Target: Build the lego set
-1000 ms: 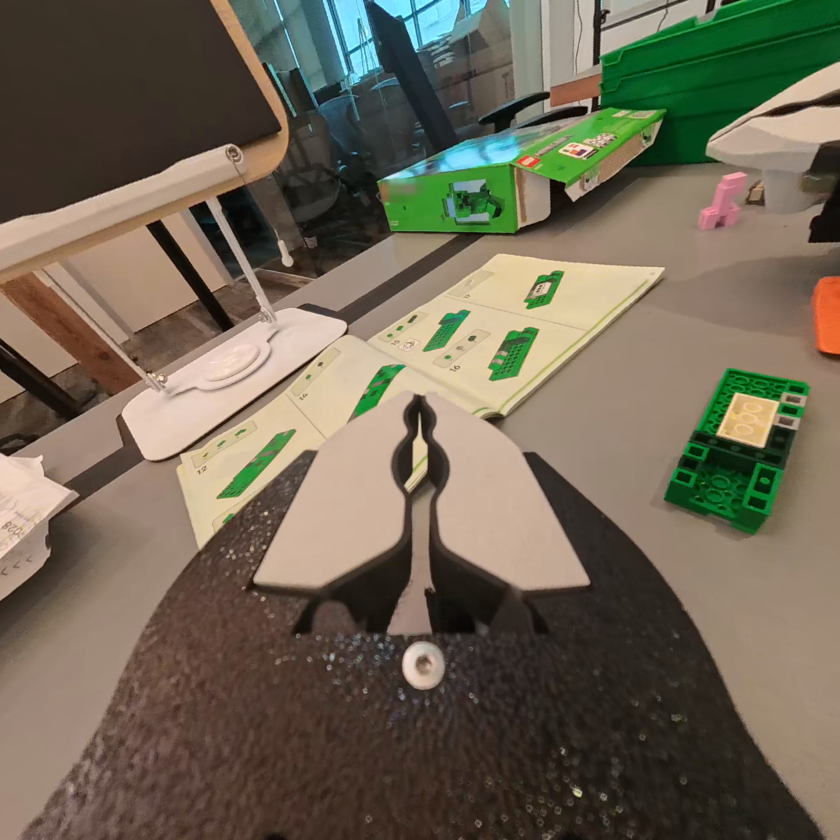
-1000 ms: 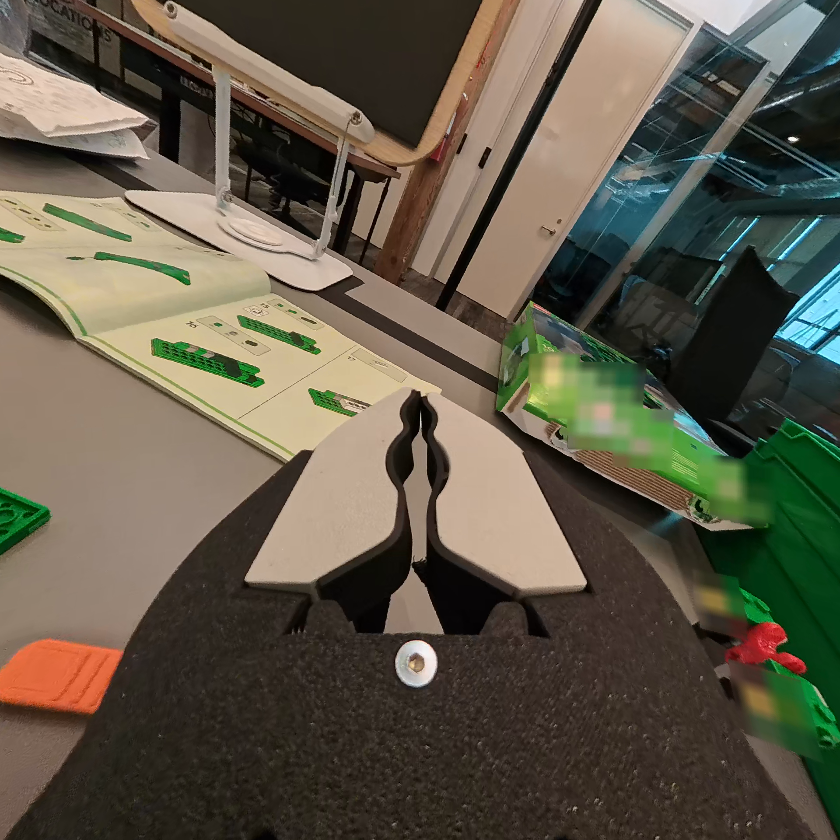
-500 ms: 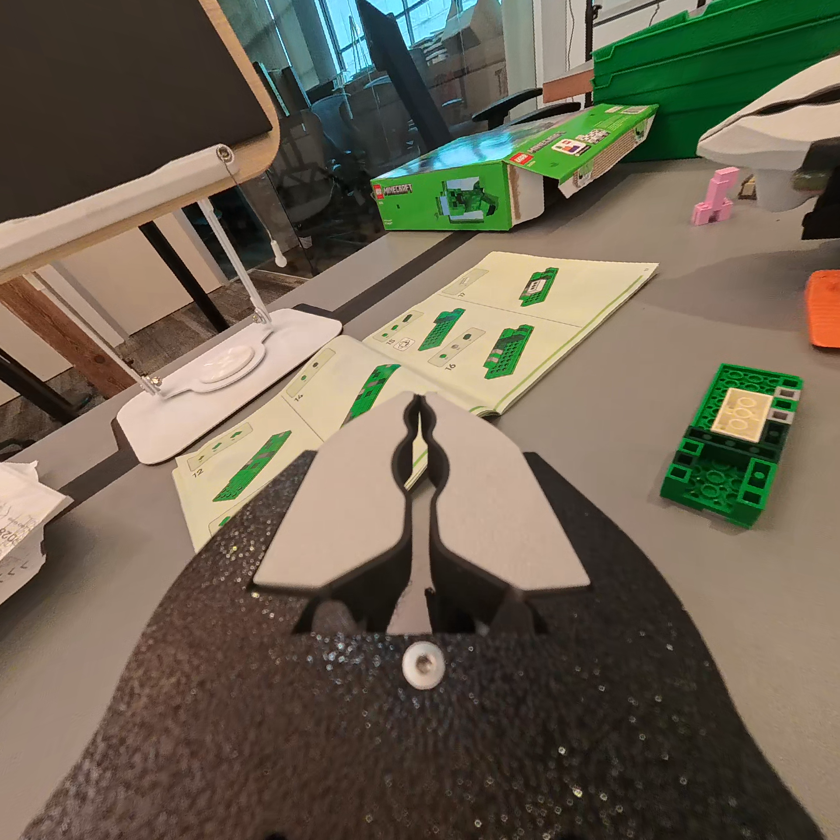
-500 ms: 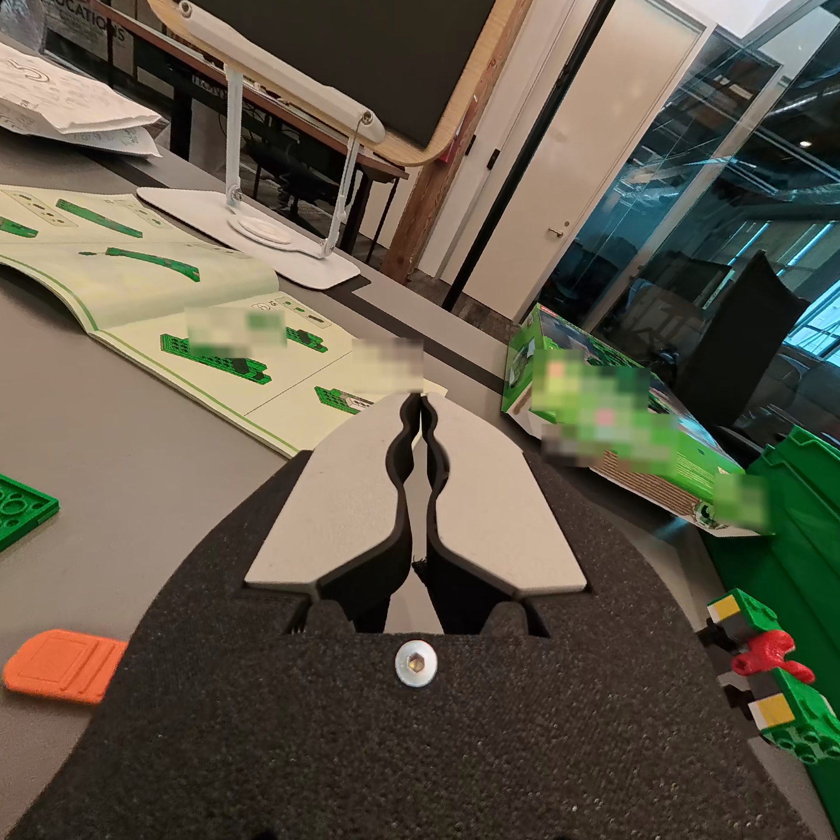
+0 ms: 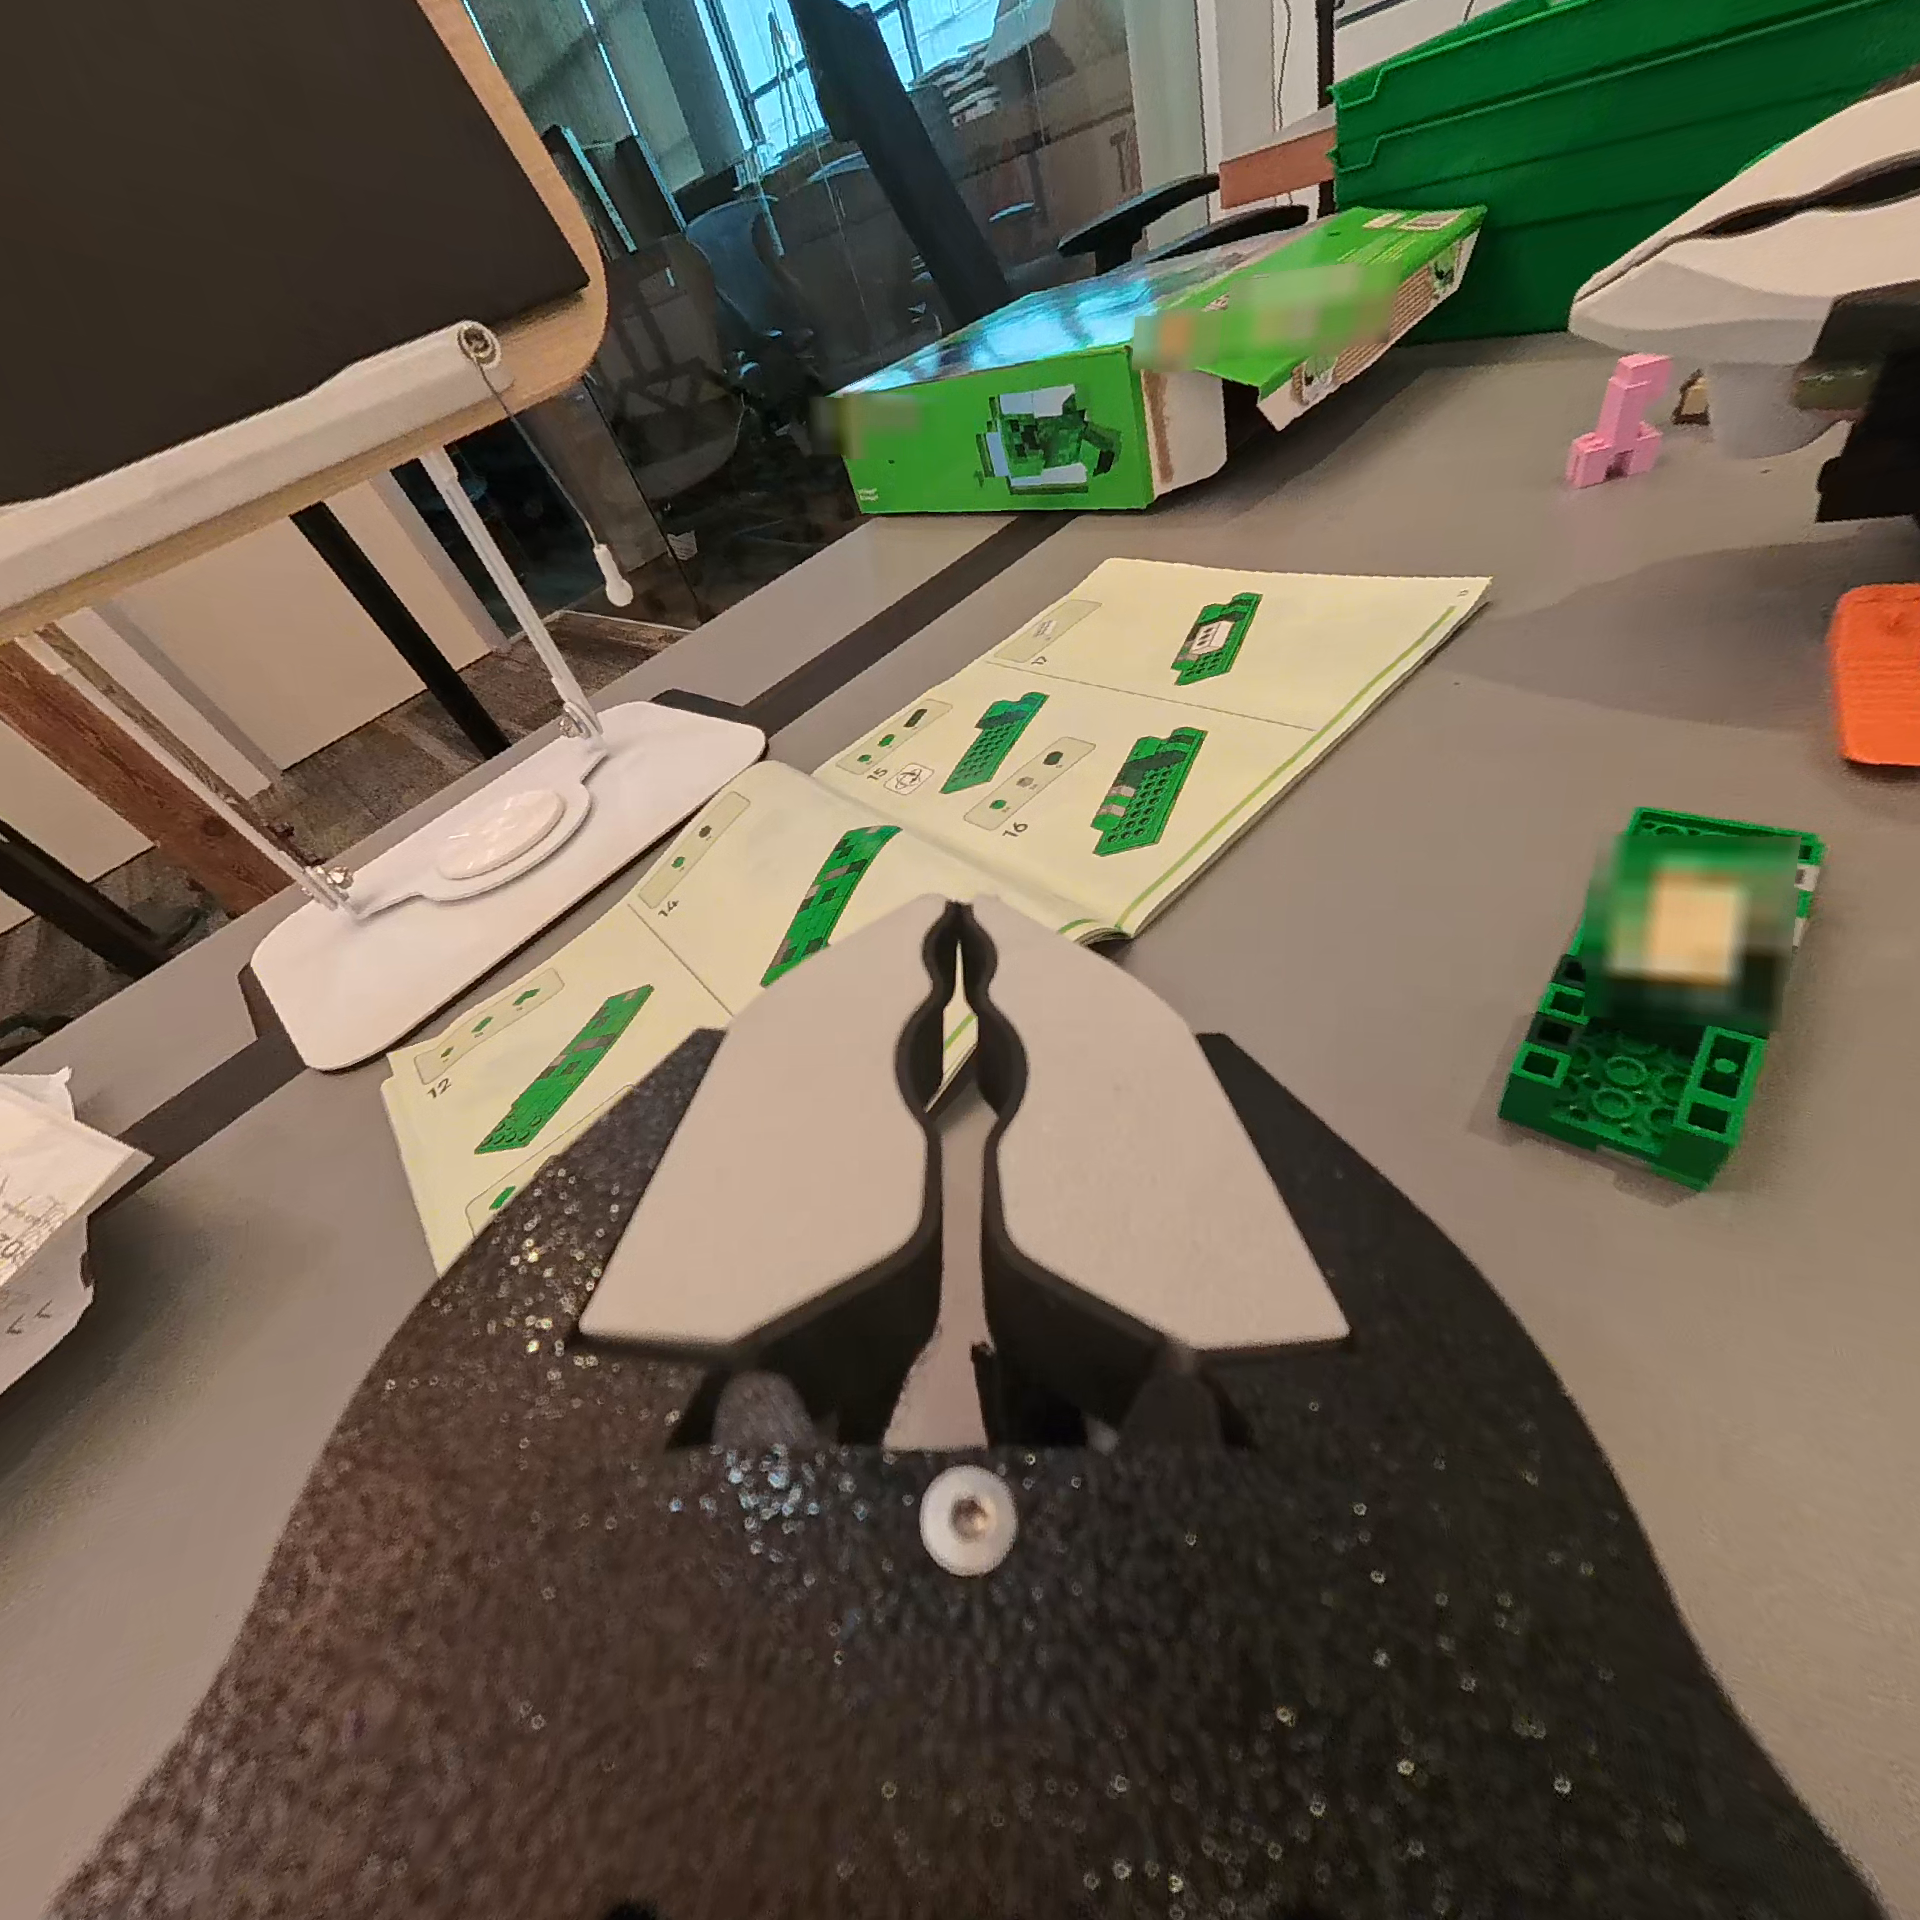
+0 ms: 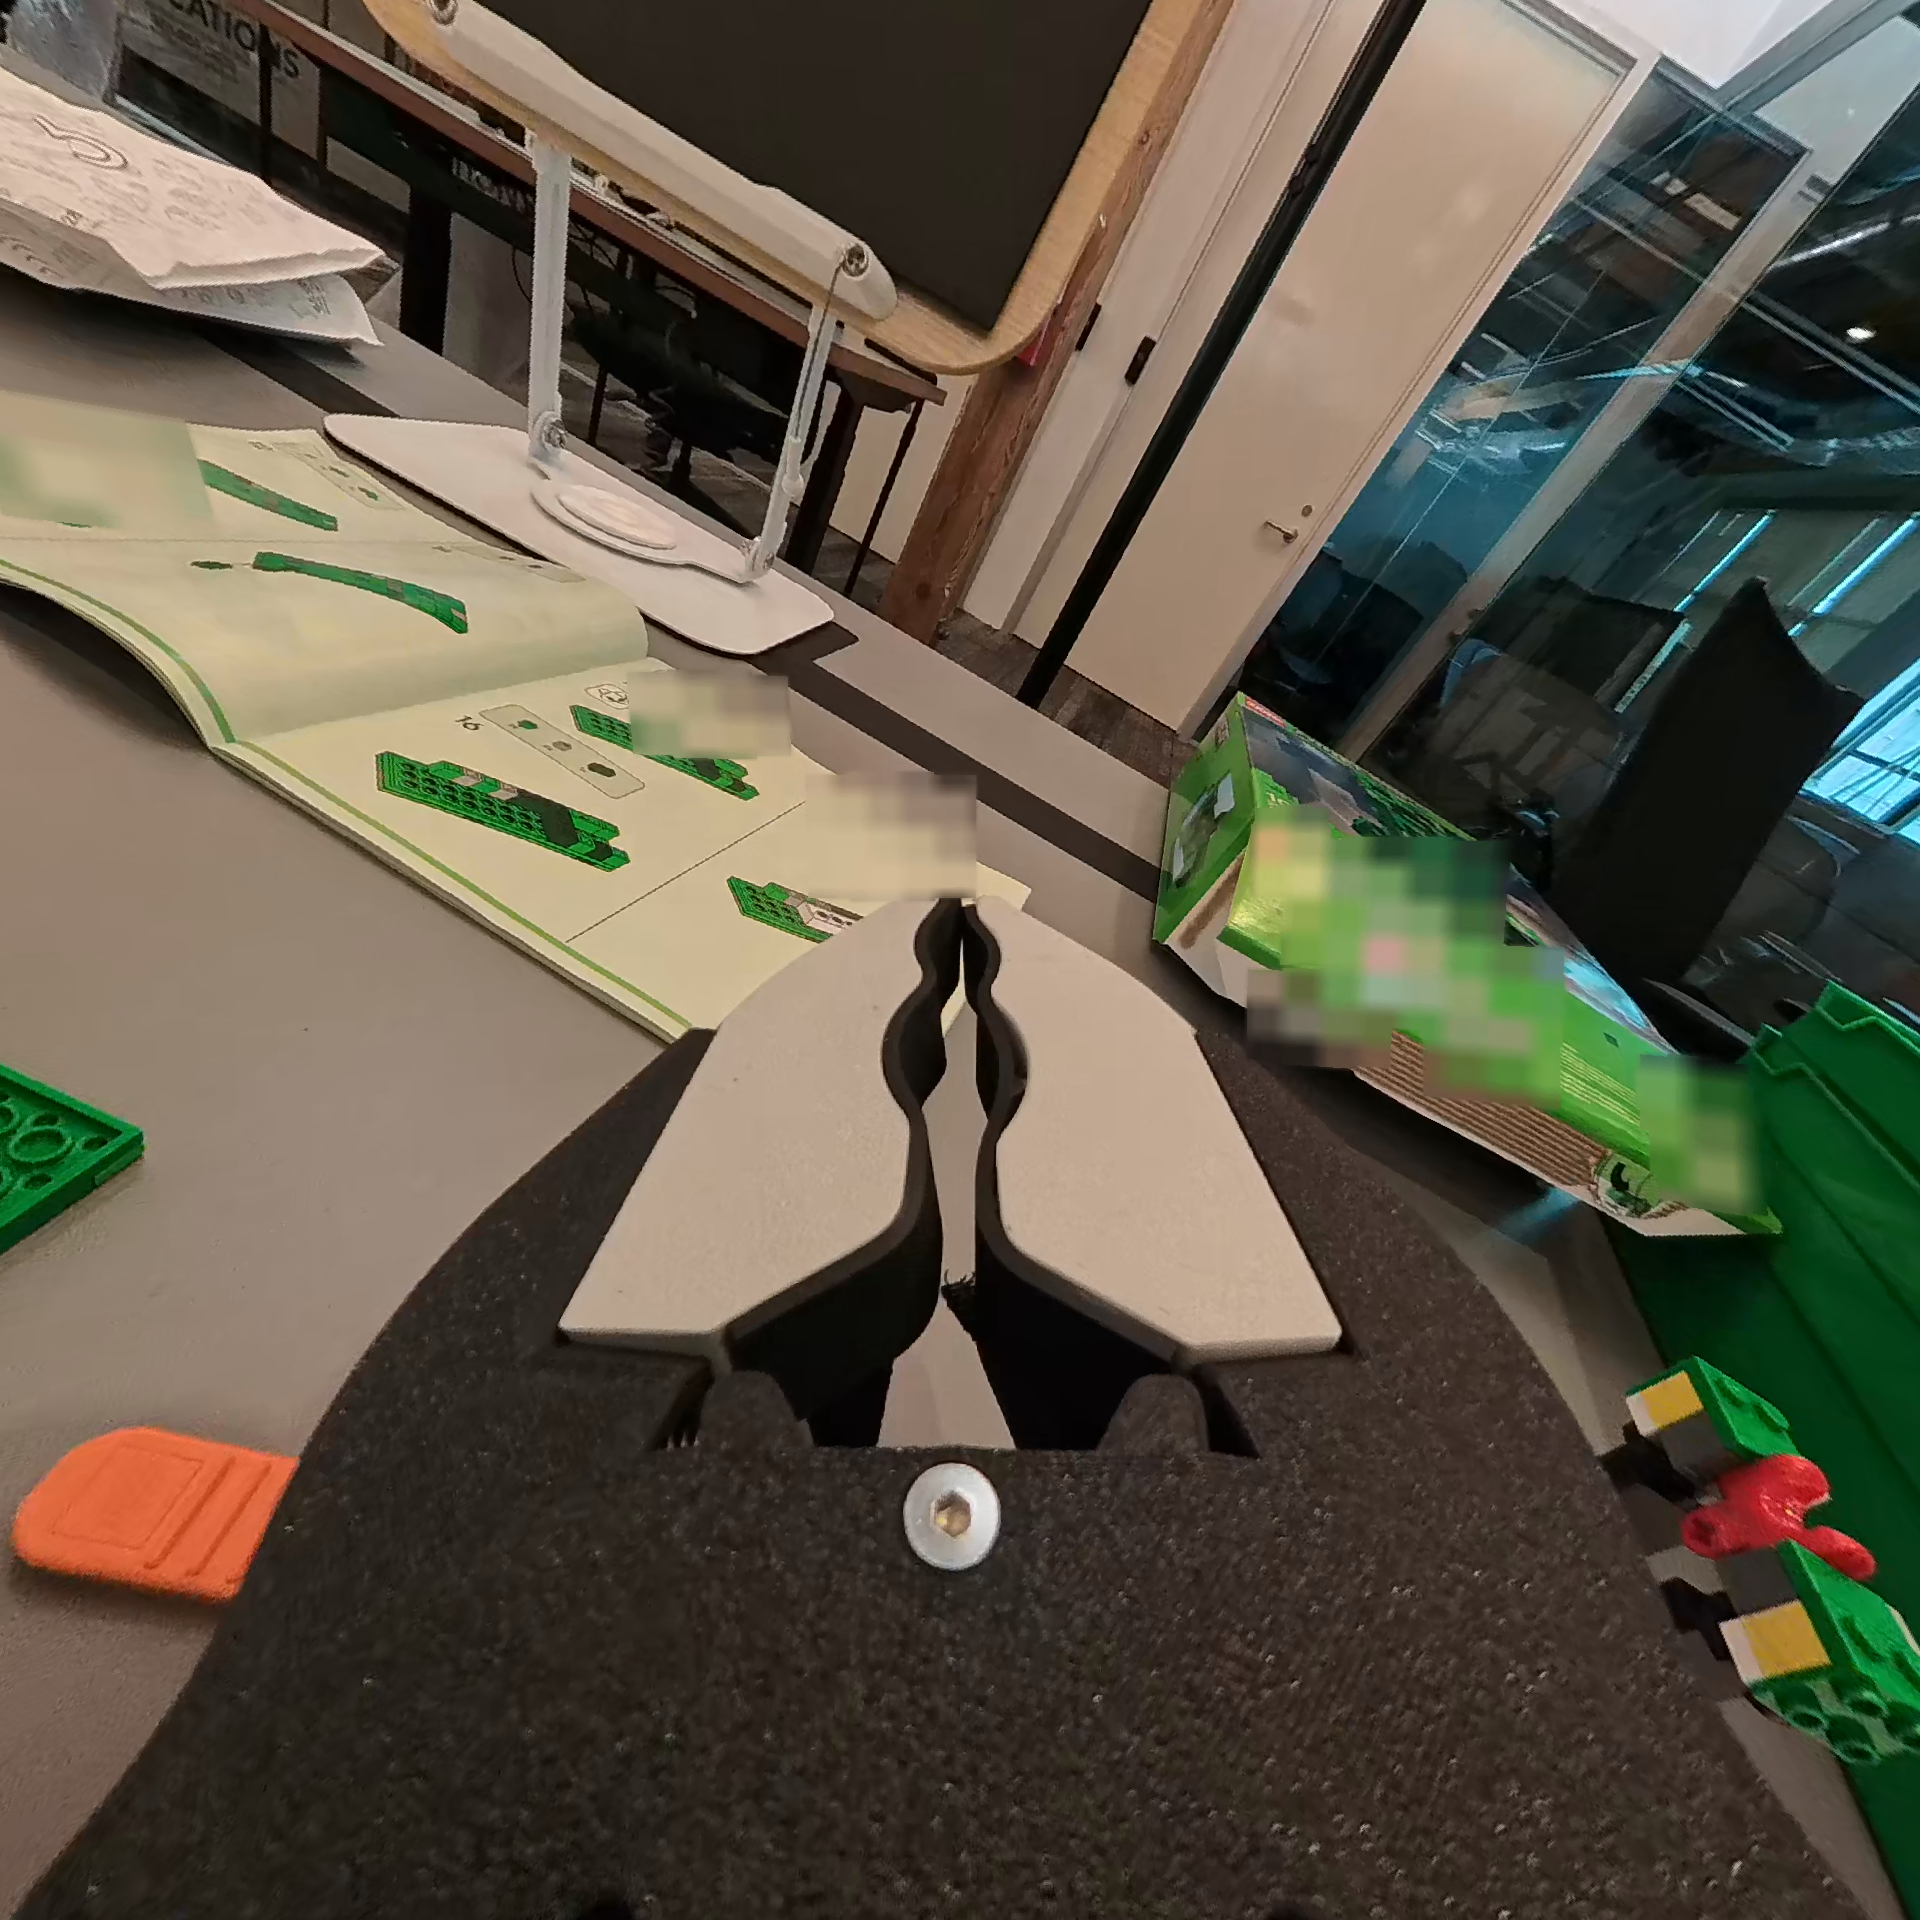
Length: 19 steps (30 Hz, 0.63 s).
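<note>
A green lego assembly [image 5: 1652, 997] with a tan tile on top lies on the grey table, right of my left gripper [image 5: 961, 920]; a corner of it shows in the right wrist view [image 6: 47, 1153]. My left gripper is shut and empty, above the open instruction booklet [image 5: 1039, 769]. My right gripper [image 6: 956, 920] is shut and empty, above the booklet's near corner [image 6: 416, 748]. It shows in the left wrist view [image 5: 1766, 249] at the upper right. A second green build [image 6: 1787, 1558] with red and yellow parts sits at the right.
A green lego box [image 5: 1091, 416] lies at the back, also in the right wrist view [image 6: 1403, 966]. A white lamp base [image 5: 499, 873] stands left of the booklet. An orange brick separator [image 6: 145, 1507], a pink lego figure [image 5: 1621, 426], green bins [image 5: 1610, 135] and crumpled paper [image 6: 156, 229] are around. There is about 25 cm between the tips of the two grippers.
Both grippers stay shut. The right wrist view has swung slightly left and down, showing more of the second green build at the right. The left view shifted only a little.
</note>
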{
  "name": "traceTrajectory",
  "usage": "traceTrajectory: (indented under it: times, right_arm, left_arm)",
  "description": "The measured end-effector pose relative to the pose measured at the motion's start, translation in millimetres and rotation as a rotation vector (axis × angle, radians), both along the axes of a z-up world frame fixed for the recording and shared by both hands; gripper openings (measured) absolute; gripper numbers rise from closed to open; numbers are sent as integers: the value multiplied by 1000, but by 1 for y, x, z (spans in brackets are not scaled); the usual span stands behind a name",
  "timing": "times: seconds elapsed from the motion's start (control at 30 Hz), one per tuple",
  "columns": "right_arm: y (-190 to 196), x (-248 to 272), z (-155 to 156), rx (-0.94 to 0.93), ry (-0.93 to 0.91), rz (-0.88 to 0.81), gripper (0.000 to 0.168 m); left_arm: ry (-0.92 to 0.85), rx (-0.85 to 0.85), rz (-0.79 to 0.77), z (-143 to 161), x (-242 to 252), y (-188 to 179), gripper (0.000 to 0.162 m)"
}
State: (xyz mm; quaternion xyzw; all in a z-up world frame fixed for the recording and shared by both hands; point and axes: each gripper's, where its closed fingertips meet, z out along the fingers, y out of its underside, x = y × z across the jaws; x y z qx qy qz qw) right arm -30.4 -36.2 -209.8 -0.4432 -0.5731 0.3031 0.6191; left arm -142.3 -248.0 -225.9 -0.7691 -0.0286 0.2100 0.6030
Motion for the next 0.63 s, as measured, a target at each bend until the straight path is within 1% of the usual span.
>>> traceTrajectory:
  times: [0.33, 0.4, 0.43, 0.47, 0.5, 0.53, 0.57, 0.63]
  right_arm:
    - [-1, 0, -1, 2, -4, 5, 0]
    - [-1, 0, -1, 3, -6, 7, 0]
    - [-2, -1, -1, 4, -9, 14, 0]
    - [-8, -1, -2, 5, -20, 53, 0]
    - [-20, -2, -4, 1, -41, 135, 0]
    - [-39, -2, -9, -19, -87, 264, 0]
    - [-59, 0, -14, -50, -160, 391, 0]
    - [-84, 4, -19, -79, -270, 537, 0]
  left_arm:
    - [9, -18, -10, -2, 2, 2, 0]
    - [10, -26, -41, -3, 7, 3, 0]
    - [-9, -33, -119, -3, 18, 6, 0]
    - [-45, -45, -265, -3, 40, 10, 0]
    - [-88, -69, -453, -2, 69, 11, 0]
    - [-127, -113, -640, -3, 99, 7, 0]
    - [-145, -181, -773, -7, 120, 2, 0]
    - [-116, -335, -855, -22, 139, -4, 0]
